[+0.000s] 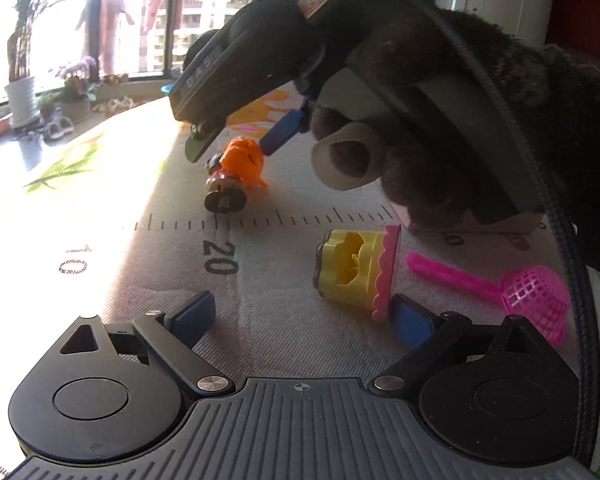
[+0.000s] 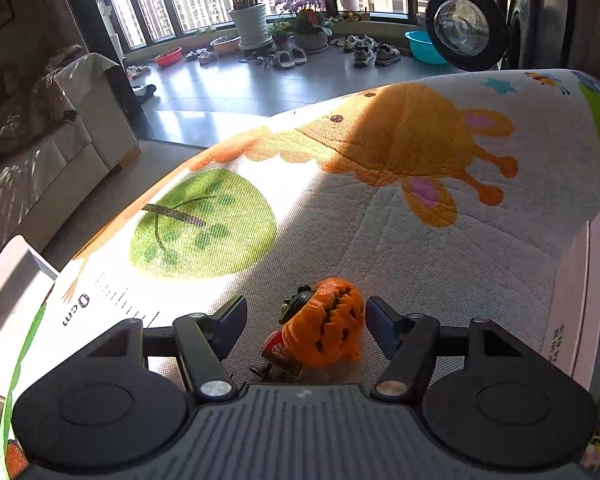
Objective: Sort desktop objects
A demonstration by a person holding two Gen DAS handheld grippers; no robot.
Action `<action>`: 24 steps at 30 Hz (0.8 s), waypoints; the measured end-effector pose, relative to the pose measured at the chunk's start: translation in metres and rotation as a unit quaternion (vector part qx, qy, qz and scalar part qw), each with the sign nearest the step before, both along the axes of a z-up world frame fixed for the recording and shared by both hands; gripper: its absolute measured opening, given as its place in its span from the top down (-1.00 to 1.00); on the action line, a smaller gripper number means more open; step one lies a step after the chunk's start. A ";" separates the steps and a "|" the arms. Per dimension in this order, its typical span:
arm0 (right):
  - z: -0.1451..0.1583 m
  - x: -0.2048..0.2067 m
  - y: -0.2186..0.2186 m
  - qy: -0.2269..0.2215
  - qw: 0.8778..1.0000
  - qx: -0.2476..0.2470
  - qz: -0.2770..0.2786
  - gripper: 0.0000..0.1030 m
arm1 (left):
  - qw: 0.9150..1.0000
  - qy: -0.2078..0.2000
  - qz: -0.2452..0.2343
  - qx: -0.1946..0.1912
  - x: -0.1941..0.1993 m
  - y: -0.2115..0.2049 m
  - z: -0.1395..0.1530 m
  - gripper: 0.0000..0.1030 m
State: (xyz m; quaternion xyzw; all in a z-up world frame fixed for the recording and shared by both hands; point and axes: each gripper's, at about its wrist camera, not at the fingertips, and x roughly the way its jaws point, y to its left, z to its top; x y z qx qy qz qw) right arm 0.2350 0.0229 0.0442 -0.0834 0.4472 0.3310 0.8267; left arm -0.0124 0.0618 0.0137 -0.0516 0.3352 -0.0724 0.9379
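Observation:
An orange pumpkin-head toy figure lies on the printed play mat. My right gripper is open, low over the mat, with one finger on each side of the toy. In the left wrist view the same toy lies beyond the ruler marks, with the right gripper and a gloved hand over it. My left gripper is open and empty, close to the mat. A yellow and pink toy cup lies on its side by its right finger. A pink toy strainer lies further right.
A pale pink box stands at the mat's right side. A white box edge is at the left. Beyond the mat are a sofa, plant pots, shoes and a washing machine door.

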 end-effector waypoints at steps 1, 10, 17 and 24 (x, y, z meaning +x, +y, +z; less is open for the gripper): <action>-0.006 -0.001 0.006 0.003 1.000 -0.011 0.004 -0.21 | 1.000 -0.002 0.000 -0.002 0.000 0.000 0.000 -0.90; 0.015 -0.038 -0.022 -0.011 0.999 -0.011 0.029 0.23 | 1.000 -0.004 -0.002 -0.017 0.002 0.003 0.002 -0.94; 0.064 -0.080 -0.107 -0.049 0.998 0.047 0.007 0.23 | 1.000 -0.004 -0.005 -0.013 0.003 -0.001 0.004 -0.96; 0.043 -0.112 -0.167 -0.087 0.995 0.003 -0.039 0.11 | 1.000 -0.001 -0.005 0.000 0.002 -0.004 0.003 -0.97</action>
